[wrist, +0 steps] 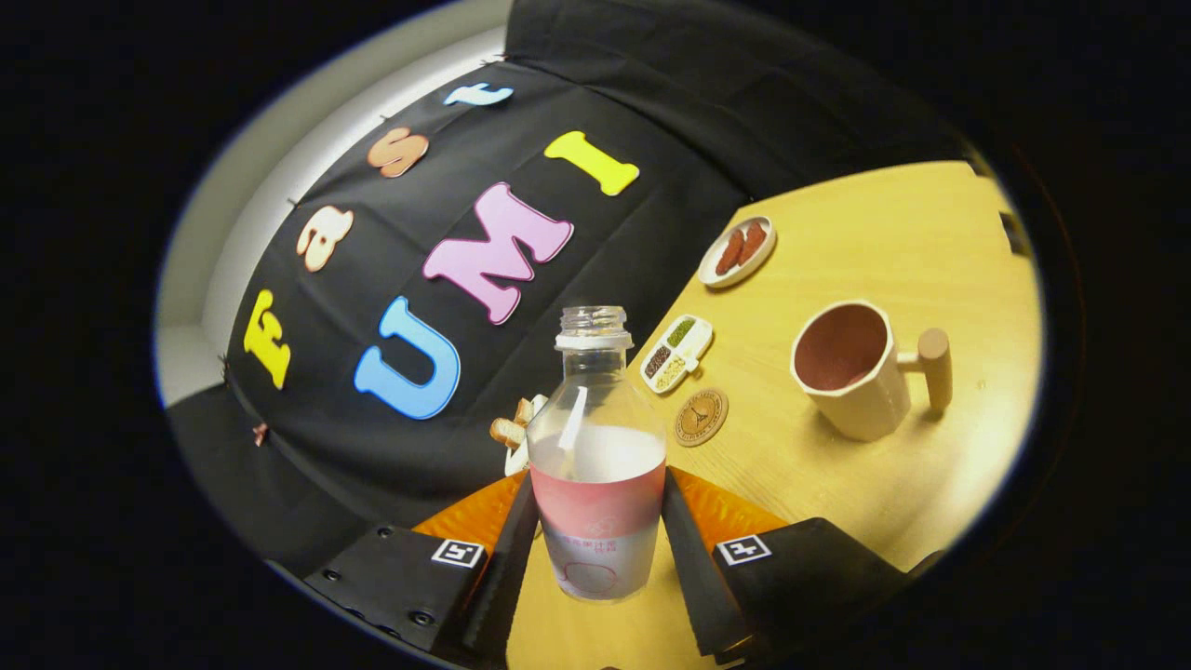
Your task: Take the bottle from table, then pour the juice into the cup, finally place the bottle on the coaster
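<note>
A clear, uncapped bottle (pixel 596 456) with a pink label and pale juice stands between my two fingers, and my gripper (pixel 595 526) is shut on it at the label. The view is tilted and the bottle's base seems lifted off the wooden table (pixel 893 242). A cream cup (pixel 851 368) with a wooden handle stands beyond the fingers to the right, open and empty inside. A round brown coaster (pixel 701 416) lies on the table between the bottle and the cup, bare.
A small divided dish of beans (pixel 676 353) sits just beyond the coaster. Farther back is an oval plate with brown pieces (pixel 737 250). A small plate with bread (pixel 515 434) peeks out behind the bottle. The black cloth wall bounds the table's far side.
</note>
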Tool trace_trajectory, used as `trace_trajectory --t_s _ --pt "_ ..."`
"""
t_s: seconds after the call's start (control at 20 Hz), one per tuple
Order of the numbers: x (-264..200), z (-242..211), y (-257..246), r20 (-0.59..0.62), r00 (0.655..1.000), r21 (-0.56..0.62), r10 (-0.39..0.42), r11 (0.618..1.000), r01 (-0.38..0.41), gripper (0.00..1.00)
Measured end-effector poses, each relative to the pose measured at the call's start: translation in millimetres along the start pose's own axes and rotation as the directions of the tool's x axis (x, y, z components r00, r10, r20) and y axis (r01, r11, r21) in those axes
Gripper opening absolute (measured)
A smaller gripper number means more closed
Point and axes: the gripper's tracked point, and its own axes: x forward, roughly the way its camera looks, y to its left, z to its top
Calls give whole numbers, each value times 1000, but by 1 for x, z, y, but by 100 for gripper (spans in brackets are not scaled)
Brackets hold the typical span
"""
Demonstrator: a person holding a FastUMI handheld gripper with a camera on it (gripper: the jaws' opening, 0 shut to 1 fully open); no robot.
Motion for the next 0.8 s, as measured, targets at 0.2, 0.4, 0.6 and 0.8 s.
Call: trace_trajectory --t_s 0.2,0.4,0.6,0.8 --pt "5 0 -18 -26 999 122 -26 992 29 75" --pt "4 7 -28 -22 999 199 -42 979 45 75" --pt "9 14 -32 -25 999 337 -39 940 45 75" --pt "15 11 -37 -40 999 437 -36 898 50 75"
